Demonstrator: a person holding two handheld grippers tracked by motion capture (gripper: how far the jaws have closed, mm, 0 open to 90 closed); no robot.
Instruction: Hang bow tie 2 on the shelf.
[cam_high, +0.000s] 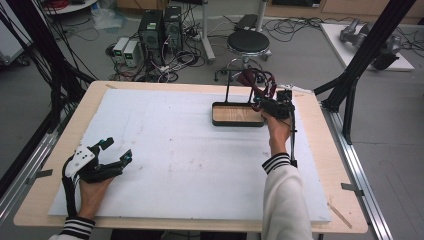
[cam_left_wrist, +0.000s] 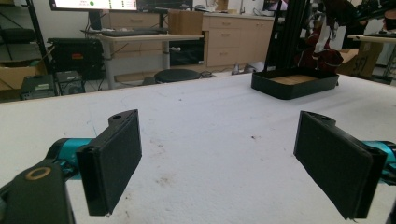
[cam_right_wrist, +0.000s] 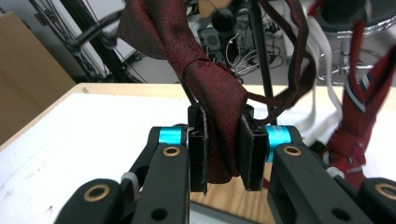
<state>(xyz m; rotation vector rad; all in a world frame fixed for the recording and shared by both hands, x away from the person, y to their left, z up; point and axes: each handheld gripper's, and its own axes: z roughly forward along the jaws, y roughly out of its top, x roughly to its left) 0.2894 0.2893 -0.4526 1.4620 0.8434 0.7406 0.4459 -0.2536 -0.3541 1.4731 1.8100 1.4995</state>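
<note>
While the left gripper (cam_high: 114, 151) rests spread open on the white board (cam_high: 165, 150), the right gripper (cam_right_wrist: 223, 149) works apart. It pinches a dark red tie (cam_right_wrist: 219, 98) above the tray (cam_high: 237, 115).

No text, label, brand, number or sign can be read in any of the views. The monitor (cam_left_wrist: 93, 4) at the top of the left gripper view, behind the table (cam_left_wrist: 205, 140), shows a bright screen with a green dot, but any writing on it is too small and blurred to make out. The cardboard box (cam_left_wrist: 359, 60) right of the black tray (cam_left_wrist: 294, 84) bears dark marks that cannot be read.
</note>
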